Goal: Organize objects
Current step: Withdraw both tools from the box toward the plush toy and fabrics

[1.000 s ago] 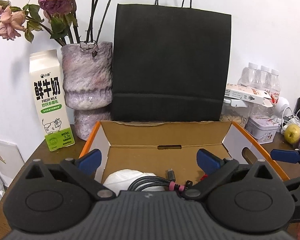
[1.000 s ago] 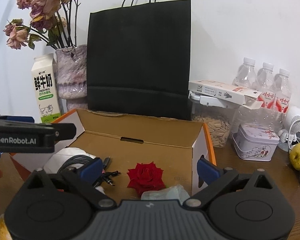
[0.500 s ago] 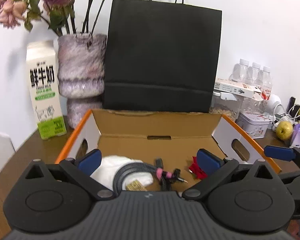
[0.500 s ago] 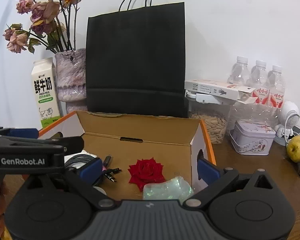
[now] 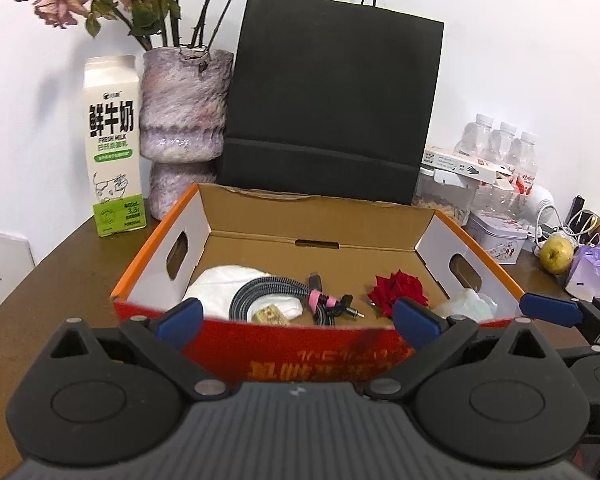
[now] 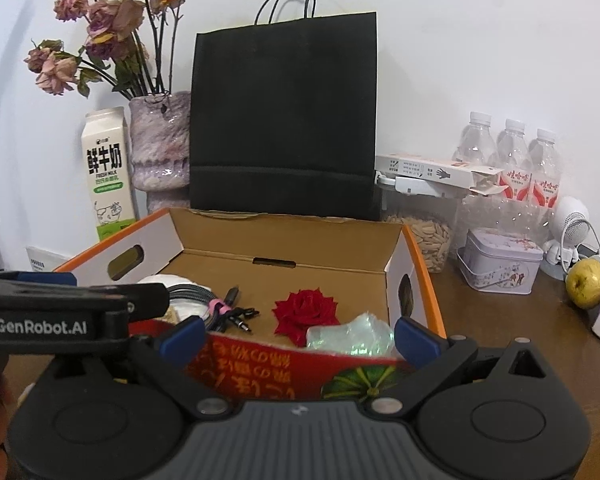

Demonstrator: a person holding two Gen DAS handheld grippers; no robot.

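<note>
Presently I record the cardboard box (image 5: 436, 236) lying just ahead of both grippers, its red front wall between each pair of blue fingertips but beyond them; inside lie a coiled cable (image 5: 268, 294), a red rose (image 5: 398, 290), a white cloth (image 5: 220, 286) and a crumpled clear wrapper (image 6: 350, 334); my left gripper (image 5: 296, 316) has its fingers apart, holding nothing; my right gripper (image 6: 298, 332) likewise spread and empty; both are level, side by side, facing the black bag (image 5: 332, 108).

The box's (image 5: 300, 360) red front wall hides the lower edge of the plastic wrap (image 6: 350, 336), its print blurred.
</note>
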